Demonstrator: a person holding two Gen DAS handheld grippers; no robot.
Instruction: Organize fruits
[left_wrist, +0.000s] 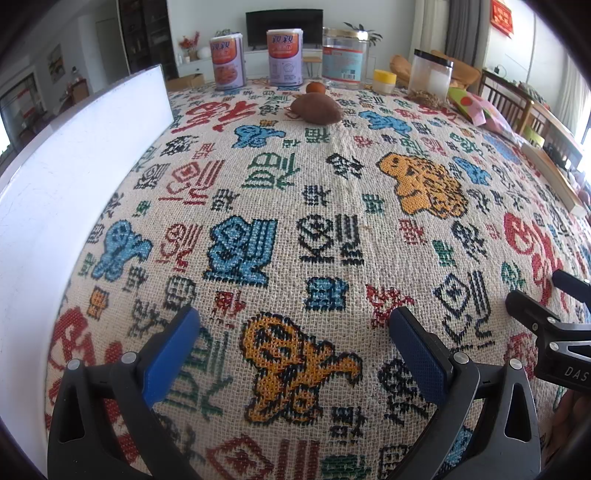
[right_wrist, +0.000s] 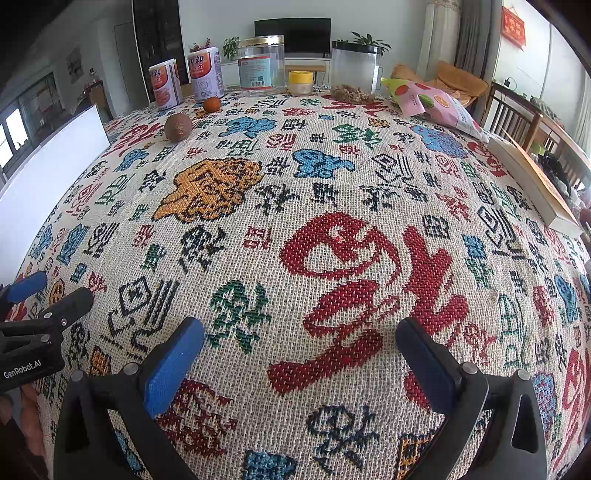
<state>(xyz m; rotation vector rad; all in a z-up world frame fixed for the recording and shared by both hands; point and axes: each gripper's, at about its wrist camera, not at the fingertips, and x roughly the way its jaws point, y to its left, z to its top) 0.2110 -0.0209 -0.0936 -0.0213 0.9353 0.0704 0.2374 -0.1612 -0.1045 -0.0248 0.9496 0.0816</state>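
A brown oval fruit lies on the patterned tablecloth far ahead in the left wrist view, with a small orange fruit just behind it. In the right wrist view the brown fruit and the orange fruit sit at the far left. My left gripper is open and empty above the near cloth. My right gripper is open and empty too. Each gripper shows at the edge of the other's view, the right one and the left one.
A white tray stands along the left side. Two printed cans, a clear jar, a yellow-lidded jar and a black-lidded container line the far edge. A snack bag and a book lie at the right.
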